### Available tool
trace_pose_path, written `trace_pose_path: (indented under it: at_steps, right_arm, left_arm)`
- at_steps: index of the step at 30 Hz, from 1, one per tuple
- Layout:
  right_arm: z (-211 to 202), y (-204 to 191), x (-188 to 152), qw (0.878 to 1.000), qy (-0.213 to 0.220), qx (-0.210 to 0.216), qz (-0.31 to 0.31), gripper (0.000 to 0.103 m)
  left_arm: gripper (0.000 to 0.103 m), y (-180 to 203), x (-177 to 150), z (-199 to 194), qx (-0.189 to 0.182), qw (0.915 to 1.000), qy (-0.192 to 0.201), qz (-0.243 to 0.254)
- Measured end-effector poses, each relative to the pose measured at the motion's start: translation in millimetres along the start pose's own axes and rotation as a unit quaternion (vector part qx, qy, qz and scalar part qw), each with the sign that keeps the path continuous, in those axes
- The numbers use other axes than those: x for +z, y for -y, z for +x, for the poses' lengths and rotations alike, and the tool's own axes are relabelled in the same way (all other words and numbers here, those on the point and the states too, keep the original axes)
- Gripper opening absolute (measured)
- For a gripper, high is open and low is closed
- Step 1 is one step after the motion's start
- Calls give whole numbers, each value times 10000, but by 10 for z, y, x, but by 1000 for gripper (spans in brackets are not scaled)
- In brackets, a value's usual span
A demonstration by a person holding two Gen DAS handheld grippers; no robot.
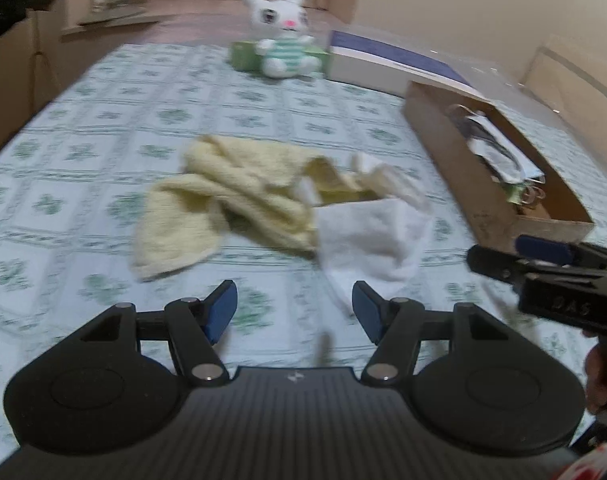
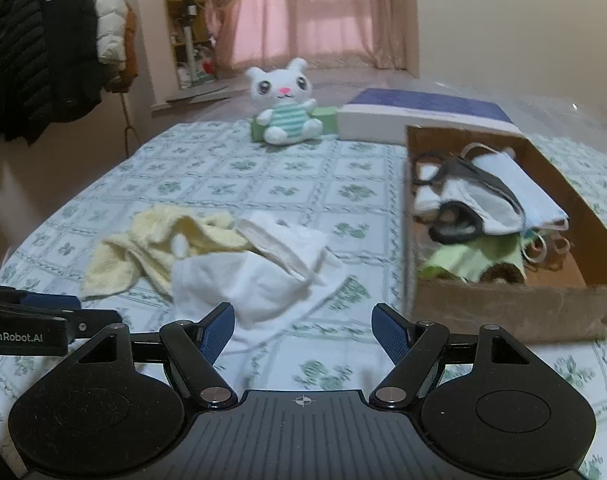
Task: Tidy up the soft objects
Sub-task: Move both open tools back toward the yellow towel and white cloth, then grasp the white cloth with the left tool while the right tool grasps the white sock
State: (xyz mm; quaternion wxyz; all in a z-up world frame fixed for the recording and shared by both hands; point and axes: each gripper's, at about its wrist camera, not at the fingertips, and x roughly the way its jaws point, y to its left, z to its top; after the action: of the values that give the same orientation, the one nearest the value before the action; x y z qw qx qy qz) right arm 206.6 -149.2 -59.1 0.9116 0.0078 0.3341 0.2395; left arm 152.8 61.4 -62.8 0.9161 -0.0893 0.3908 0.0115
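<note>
towels (image 2: 207, 256) left of box (image 2: 503, 312) | plush toy (image 2: 285, 108) behind

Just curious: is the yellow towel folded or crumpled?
Crumpled: the yellow towel lies bunched in loose folds, partly under the white cloth.

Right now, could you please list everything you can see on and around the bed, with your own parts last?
yellow towel: one, pale yellow, crumpled mid-bed, partly under the white one
white towel: one, white, crumpled, just ahead of both grippers
plush toy: one, white with a green-striped body, sitting at the far end of the bed
green block: one, green, behind the plush toy
flat box: one, white with a blue top, far right
cardboard box: one, brown, open, on the right; holds face masks and small items
bedsheet: one, white with green print
jackets: several, black and white, hanging far left
curtain: pink, at the back
left gripper: open, empty
right gripper: open, empty
</note>
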Motion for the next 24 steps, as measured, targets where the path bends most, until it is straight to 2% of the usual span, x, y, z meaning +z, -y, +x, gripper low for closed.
trace_pose_path:
  at_steps: [5, 10, 14, 15, 16, 17, 19, 21, 24]
  right_arm:
    - [-37, 217, -117, 9992, -125, -149, 344, 76]
    - [-90, 386, -201, 9979, -188, -267, 567, 76]
    - [-105, 494, -239, 9963, -220, -313, 766, 76]
    - [-108, 509, -245, 9960, -225, -317, 802, 76]
    - [-109, 518, -254, 9959, -223, -319, 822, 76]
    - [-116, 523, -259, 9958, -220, -319, 835, 76]
    - [-133, 527, -272, 9958, -219, -302, 838, 76]
    - [-144, 519, -286, 9958, -224, -283, 836, 76]
    - [-152, 484, -306, 9962, -250, -214, 811, 76]
  left_arm:
    - [61, 286, 5, 289, -363, 9990, -139, 240]
    - [61, 446, 54, 598, -226, 9990, -269, 262]
    - [59, 493, 106, 727, -57, 9994, -198, 265]
    - [53, 500, 109, 737, -13, 9994, -177, 285]
    - [42, 497, 109, 732, 22, 9994, -166, 314]
    - [37, 490, 105, 719, 62, 9992, -156, 369]
    - [16, 437, 73, 668, 28, 9990, -147, 428]
    - [10, 340, 38, 595, -54, 9992, -182, 359]
    - [9, 175, -70, 431, -110, 9992, -218, 303]
